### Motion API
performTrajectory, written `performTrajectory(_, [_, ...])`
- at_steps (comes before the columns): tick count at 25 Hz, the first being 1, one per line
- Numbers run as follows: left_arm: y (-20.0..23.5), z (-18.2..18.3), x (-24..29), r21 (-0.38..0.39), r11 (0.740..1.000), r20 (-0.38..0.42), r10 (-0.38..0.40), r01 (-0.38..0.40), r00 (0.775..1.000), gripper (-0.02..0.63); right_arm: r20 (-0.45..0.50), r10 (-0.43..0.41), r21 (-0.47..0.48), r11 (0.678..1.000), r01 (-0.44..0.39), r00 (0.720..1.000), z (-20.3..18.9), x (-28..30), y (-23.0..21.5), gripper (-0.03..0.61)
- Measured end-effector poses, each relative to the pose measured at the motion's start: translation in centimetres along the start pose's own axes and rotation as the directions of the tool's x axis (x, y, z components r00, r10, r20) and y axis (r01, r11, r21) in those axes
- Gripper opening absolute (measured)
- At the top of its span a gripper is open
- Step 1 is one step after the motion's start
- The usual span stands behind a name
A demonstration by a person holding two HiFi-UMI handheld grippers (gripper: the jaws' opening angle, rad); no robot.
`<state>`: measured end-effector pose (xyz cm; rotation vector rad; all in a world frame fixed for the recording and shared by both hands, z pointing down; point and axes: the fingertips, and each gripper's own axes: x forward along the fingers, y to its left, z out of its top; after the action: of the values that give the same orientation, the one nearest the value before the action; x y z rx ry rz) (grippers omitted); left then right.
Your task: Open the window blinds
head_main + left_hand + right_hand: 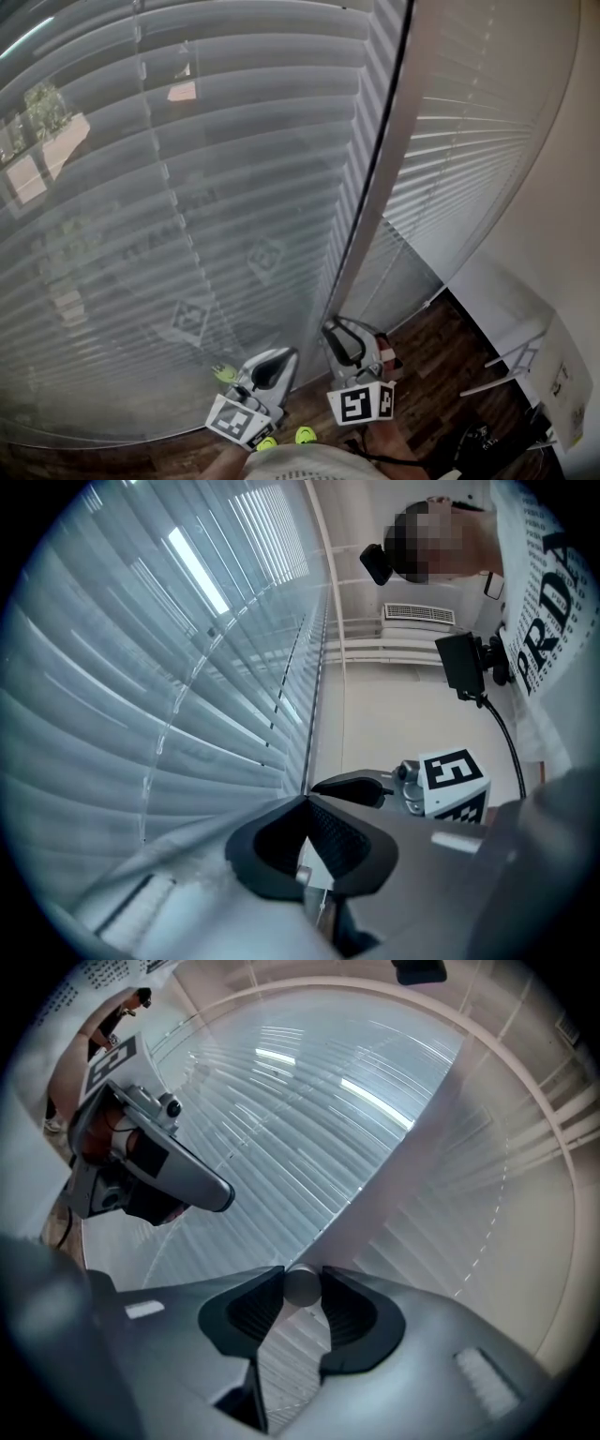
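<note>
**My right hand-held gripper is clamped on the blinds' wand; my left is closed on nothing.**

Head view: the blinds (187,187) hang in front of me with their slats shut, and a pale frame post (394,178) divides them from a second set on the right. The thin dark wand (375,178) runs down along that post into my right hand-held gripper (336,330). My left hand-held gripper (279,361) sits just beside it, close to the slats.

Left gripper view: my left hand-held gripper (307,801) has its jaw tips together, and I see nothing between them. The blinds (141,686) fill the left side.

Right gripper view: my right hand-held gripper (302,1290) has both pads pressed on the round wand (302,1283), the jaws slightly apart around it. The blinds (309,1129) are straight ahead.
</note>
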<state>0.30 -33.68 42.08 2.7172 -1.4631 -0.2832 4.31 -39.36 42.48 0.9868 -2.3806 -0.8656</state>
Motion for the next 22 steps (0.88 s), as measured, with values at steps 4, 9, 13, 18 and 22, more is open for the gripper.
performTrajectory(4, [0.0, 0.0, 0.1, -0.005, 1.000, 0.003, 0.002, -0.002, 1.000, -0.008, 0.011, 0.003, 0.064, 0.998, -0.003, 1.000, 0.0, 0.0, -0.1, 0.122])
performTrajectory(9, [-0.1, 0.0, 0.0, 0.003, 1.000, -0.003, 0.002, -0.002, 1.000, -0.008, 0.037, 0.003, 0.197, 0.980, -0.011, 0.999, -0.1, -0.1, -0.4, 0.121])
performTrajectory(13, [-0.1, 0.5, 0.1, -0.020, 1.000, 0.016, 0.008, -0.008, 1.000, -0.008, 0.050, 0.005, 0.304, 0.952, -0.020, 0.999, 0.0, -0.1, -0.8, 0.121])
performTrajectory(18, [0.0, 0.4, -0.2, -0.014, 1.000, 0.008, 0.006, -0.006, 1.000, -0.008, 0.079, -0.019, 0.444, 0.896, -0.018, 0.997, -0.2, -0.1, -1.1, 0.121])
performTrajectory(22, [0.1, 0.2, -0.2, -0.004, 1.000, 0.002, -0.001, 0.001, 1.000, -0.008, 0.094, -0.041, 0.561, 0.828, -0.019, 0.995, -0.5, -0.1, -1.2, 0.121])
